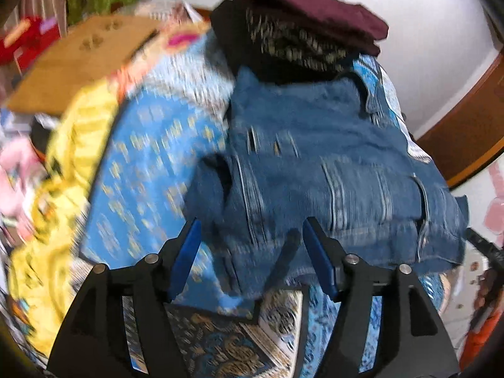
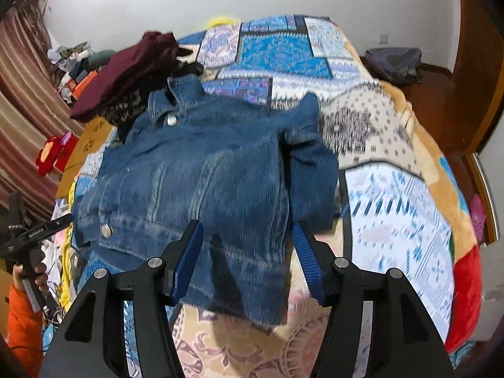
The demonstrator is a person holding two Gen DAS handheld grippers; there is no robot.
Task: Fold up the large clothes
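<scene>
Denim jacket [image 2: 201,170] lies folded on the patterned blanket [image 2: 393,208], its hem between the parted, empty jaws of left gripper [image 1: 252,252] and right gripper [image 2: 249,255].

Both wrist views look steeply down, close over the bed, sharing the somewhat blurred denim jacket [image 1: 330,170].

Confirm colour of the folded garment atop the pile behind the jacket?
Maroon garment; clearest in the left wrist view.

1 denim jacket [image 2: 201,170], 1 maroon garment [image 2: 126,72], 1 patterned blanket [image 2: 393,195], 2 grippers: left [image 1: 250,239], right [image 2: 247,242].
</scene>
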